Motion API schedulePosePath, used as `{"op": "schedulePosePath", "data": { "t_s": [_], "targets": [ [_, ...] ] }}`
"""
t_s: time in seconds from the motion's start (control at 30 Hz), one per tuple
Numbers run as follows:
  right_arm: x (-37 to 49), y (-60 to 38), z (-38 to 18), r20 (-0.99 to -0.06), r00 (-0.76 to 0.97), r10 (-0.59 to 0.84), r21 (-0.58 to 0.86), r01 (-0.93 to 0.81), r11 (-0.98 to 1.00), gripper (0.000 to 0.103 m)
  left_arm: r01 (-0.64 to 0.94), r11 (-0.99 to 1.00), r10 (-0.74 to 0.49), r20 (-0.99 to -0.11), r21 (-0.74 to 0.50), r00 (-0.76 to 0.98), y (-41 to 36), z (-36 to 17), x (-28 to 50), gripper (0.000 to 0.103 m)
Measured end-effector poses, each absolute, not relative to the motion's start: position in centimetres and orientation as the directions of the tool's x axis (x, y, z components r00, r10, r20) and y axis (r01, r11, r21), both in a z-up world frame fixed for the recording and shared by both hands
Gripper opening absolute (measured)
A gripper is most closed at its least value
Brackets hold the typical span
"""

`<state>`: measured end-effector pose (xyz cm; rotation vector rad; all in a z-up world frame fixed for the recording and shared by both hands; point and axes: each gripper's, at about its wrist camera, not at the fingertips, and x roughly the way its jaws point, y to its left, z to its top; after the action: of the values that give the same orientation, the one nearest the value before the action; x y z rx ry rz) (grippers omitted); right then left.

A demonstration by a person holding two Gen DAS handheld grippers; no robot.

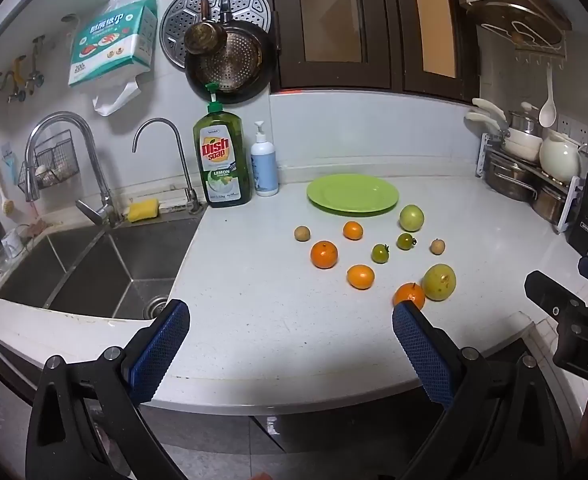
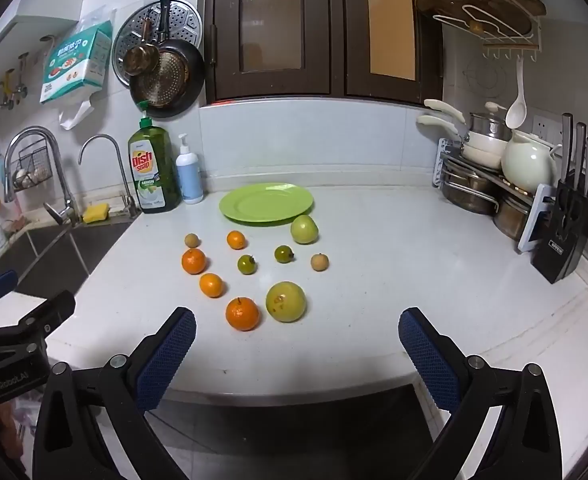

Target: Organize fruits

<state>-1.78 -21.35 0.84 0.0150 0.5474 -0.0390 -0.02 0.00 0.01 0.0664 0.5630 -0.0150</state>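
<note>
Several fruits lie loose on the white counter in front of an empty green plate. Nearest me are an orange and a yellow-green guava. Farther back lie more oranges, two small green tomatoes, two small tan fruits and a green fruit. My left gripper hangs open over the counter's front edge, nothing between its blue pads. My right gripper is open too, just short of the nearest orange and guava.
A steel sink with two taps lies left of the fruit. Dish soap and a pump bottle stand by the back wall. A pot rack and a knife block fill the right side.
</note>
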Motion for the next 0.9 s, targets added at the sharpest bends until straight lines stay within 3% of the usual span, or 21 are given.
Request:
{"op": "schedulePosePath", "data": {
  "t_s": [0.9],
  "targets": [
    [-2.5,-21.2,1.3,-0.507,0.862,-0.011,0.018,0.024,1.0,0.102,0.033,0.998,0.001,-0.495,0.059,0.869,0.3,1.1,-1.1,0.103]
  ]
}}
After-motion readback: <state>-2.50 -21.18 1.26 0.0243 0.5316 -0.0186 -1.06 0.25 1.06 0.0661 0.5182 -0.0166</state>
